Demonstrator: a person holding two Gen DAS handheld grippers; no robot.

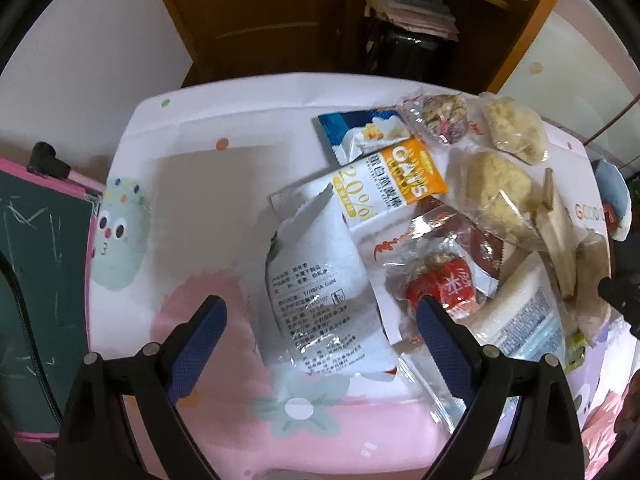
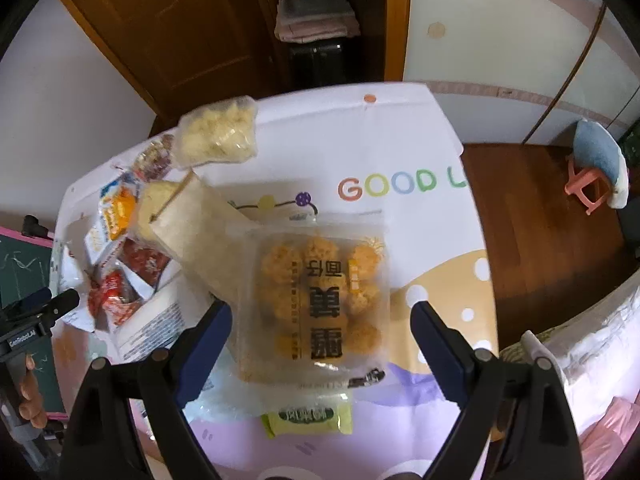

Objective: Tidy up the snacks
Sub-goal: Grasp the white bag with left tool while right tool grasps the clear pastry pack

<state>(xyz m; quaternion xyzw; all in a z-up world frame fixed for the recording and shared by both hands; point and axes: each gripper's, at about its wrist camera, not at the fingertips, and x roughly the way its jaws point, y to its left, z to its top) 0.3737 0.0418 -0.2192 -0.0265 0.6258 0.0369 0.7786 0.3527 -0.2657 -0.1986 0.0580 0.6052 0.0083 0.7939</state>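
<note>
The left hand-held gripper (image 1: 320, 320) is hovering with its blue-padded fingers (image 1: 200, 336) spread wide apart, gripping nothing; a white snack pouch (image 1: 320, 280) is lying between and just beyond them on the desk (image 1: 192, 168), whether it touches the pads I cannot tell. The pouch's long axis is running away from the gripper, its torn top pointing to the far edge. Just beside it to the right, a red-wrapped candy (image 1: 440, 284) is sitting near the right finger, with an orange-and-white OATS bar (image 1: 392, 188) lying slantwise beyond, and clear bags of pale puffed cakes (image 1: 496, 196) crowding the far right.

The right hand-held gripper (image 2: 320, 328) is likewise standing wide open and holding nothing. Between its fingers (image 2: 440, 340) a clear square packet of golden fried balls (image 2: 316, 300) is lying flat, its printed text upside down to the camera. A small yellow-green sachet (image 2: 308, 418) is lying just beside its near edge, and a translucent bag (image 2: 196, 232) is overlapping its left corner.
</note>
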